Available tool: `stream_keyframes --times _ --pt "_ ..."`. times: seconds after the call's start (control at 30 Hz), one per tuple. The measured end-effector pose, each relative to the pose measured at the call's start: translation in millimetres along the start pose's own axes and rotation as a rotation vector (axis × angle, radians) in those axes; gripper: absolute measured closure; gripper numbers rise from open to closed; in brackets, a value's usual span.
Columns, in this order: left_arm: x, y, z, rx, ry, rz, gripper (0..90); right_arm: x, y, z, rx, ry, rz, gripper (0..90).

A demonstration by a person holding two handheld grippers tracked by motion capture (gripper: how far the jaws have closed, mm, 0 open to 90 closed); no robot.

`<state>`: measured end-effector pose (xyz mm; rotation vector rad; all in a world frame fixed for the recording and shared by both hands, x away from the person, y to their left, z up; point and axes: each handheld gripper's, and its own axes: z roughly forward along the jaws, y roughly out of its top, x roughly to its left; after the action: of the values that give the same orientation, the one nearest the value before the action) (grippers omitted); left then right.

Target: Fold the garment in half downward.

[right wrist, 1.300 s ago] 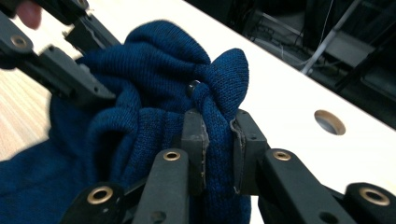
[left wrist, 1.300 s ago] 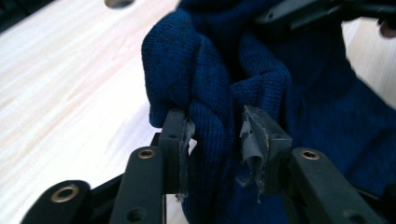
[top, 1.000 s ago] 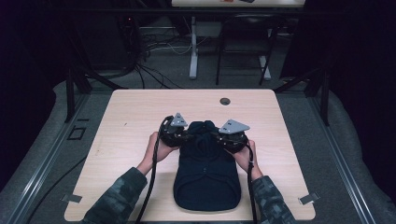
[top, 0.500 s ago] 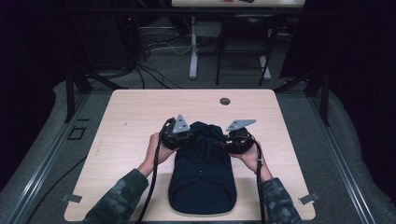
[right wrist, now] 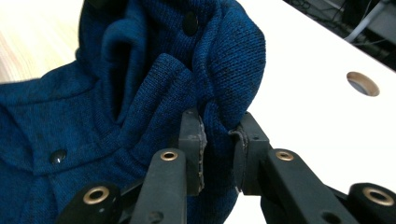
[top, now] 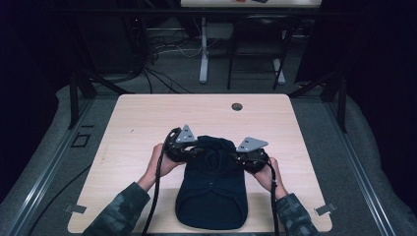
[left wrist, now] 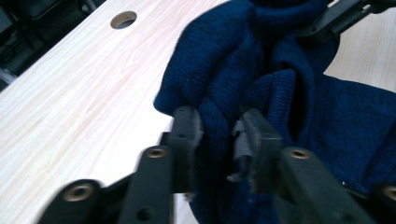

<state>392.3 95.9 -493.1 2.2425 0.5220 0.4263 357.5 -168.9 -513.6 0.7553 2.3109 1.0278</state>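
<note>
While the blue knitted garment (top: 211,189) lies lengthwise toward the person, its far end bunches between both grippers: right gripper (right wrist: 217,149) clamps a fold; left gripper (left wrist: 215,135), just loosening, seemingly pinches one too.

My work surface is a light wooden table (top: 147,123) with a round cable hole (top: 237,106) near its far edge; beyond it, cables (top: 157,54) lie on the floor.
</note>
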Motion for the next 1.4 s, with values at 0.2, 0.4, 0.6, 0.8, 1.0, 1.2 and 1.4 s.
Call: stream_keyframes --times 0.2,0.4,0.6,0.8,1.0,1.2,1.4 --pt "0.2 -14.9 0.4 0.007 -0.011 -0.084 40.1 8.0 -1.4 -3.9 -0.027 -0.032 -0.044 77.2" --pt "10.3 -20.7 5.5 0.028 -0.023 -0.132 25.9 13.1 -1.2 -5.3 -0.043 -0.043 -0.109 77.6" --pt "17.0 -22.1 22.1 0.078 -0.081 -0.158 22.4 18.8 -1.2 -8.6 -0.062 -0.049 -0.17 77.6" --pt "12.4 -17.9 29.1 0.054 -0.069 -0.122 64.8 19.2 -0.9 -7.3 -0.056 -0.074 -0.187 77.5" --pt "3.3 -9.8 22.3 -0.009 -0.003 -0.048 78.5 12.9 -0.6 -10.6 -0.041 -0.092 -0.129 76.6" --pt "-8.7 -6.1 11.4 -0.053 0.073 0.045 78.9 10.0 -2.0 -22.4 -0.01 0.023 -0.024 74.6" --pt "-11.1 -10.2 8.0 -0.048 0.061 0.056 76.5 14.4 -6.5 -27.2 0.014 0.076 0.01 72.5"
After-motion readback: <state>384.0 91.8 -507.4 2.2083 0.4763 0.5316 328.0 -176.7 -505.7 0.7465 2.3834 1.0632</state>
